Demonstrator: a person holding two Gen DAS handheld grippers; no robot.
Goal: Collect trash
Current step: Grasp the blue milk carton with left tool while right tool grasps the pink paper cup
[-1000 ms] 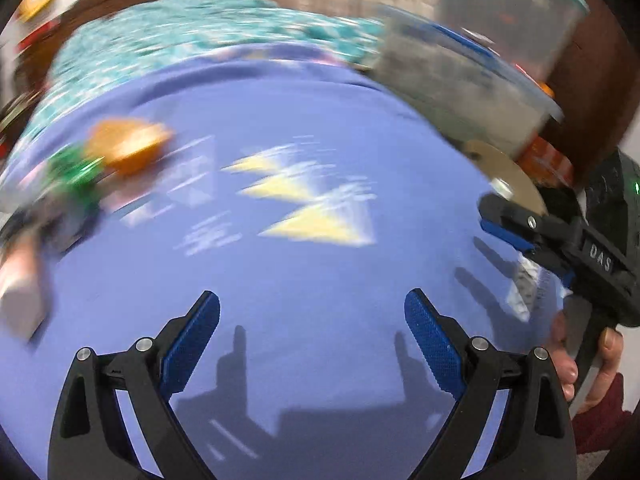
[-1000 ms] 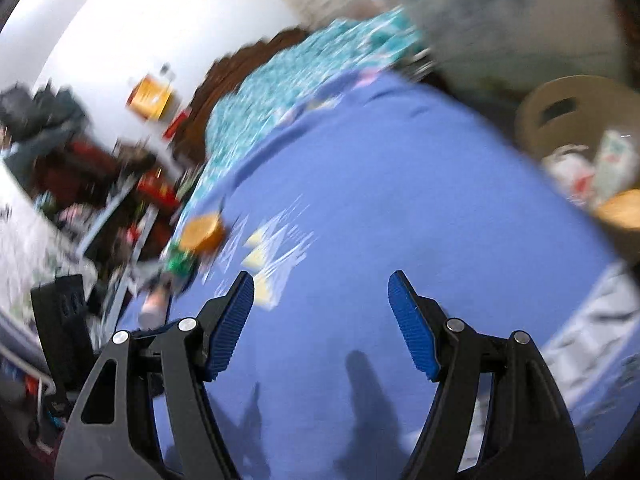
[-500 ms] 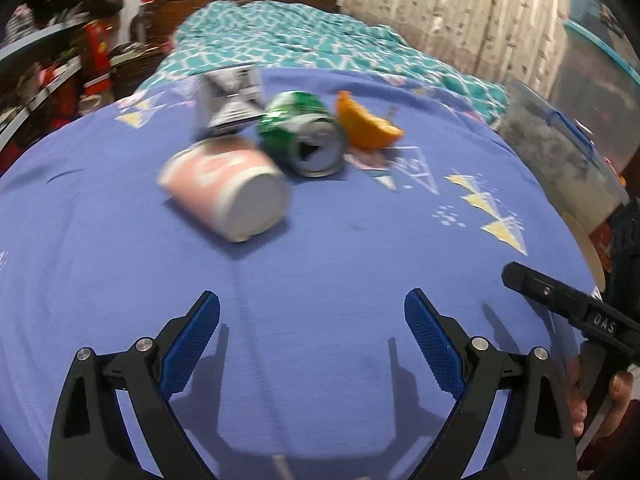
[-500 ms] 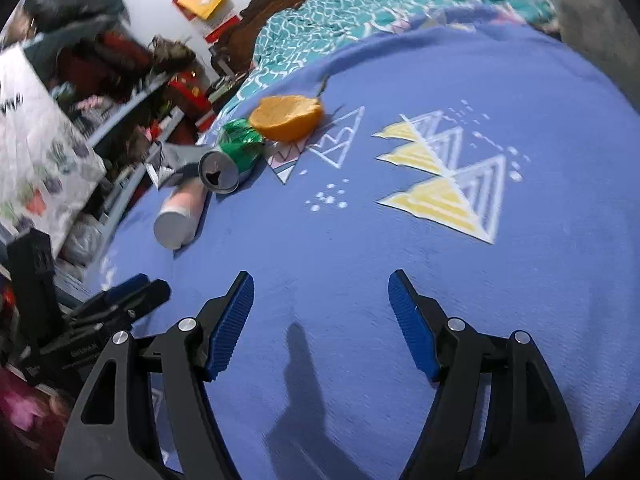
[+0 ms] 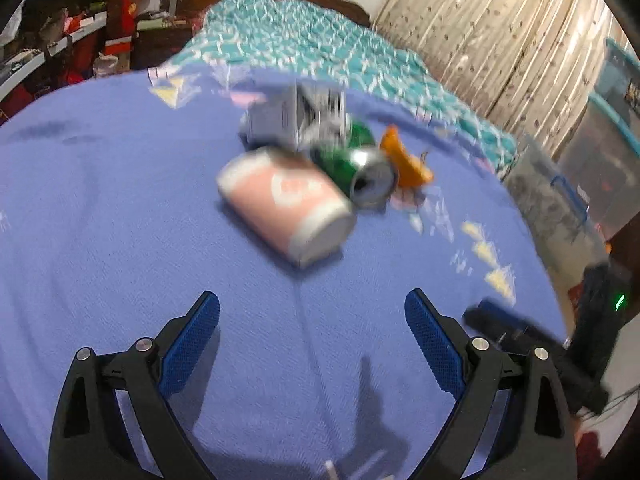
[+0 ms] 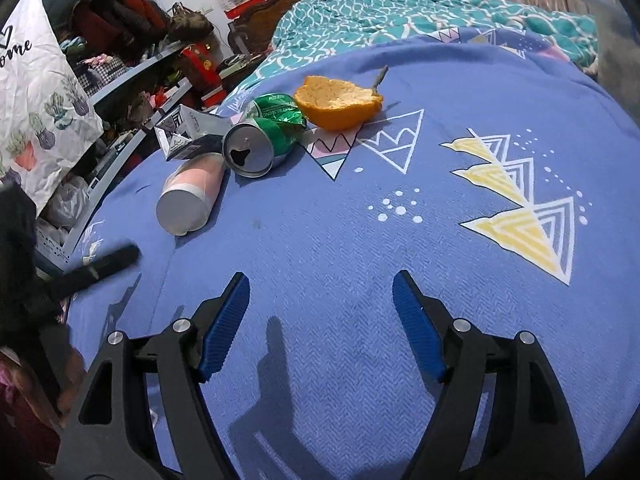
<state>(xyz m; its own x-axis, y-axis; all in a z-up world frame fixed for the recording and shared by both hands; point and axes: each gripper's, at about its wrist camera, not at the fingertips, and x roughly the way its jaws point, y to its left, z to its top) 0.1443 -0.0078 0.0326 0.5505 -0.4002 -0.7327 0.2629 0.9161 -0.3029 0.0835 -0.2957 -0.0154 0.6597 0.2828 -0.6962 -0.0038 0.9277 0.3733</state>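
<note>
On the blue bedspread (image 6: 360, 264), both tools (image 5: 312, 320) (image 6: 320, 300) gape empty; the green can's (image 6: 264, 136) print is unreadable.

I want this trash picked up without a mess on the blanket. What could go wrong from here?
The pink can lies on its side, so a nudge from the open left claw may roll it away. It touches the crushed green can, which could get knocked. The orange peel might smear the blue blanket if squeezed.

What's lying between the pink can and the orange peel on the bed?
The crushed green can lies between the pink can and the orange peel, clearest in the right wrist view.
</note>
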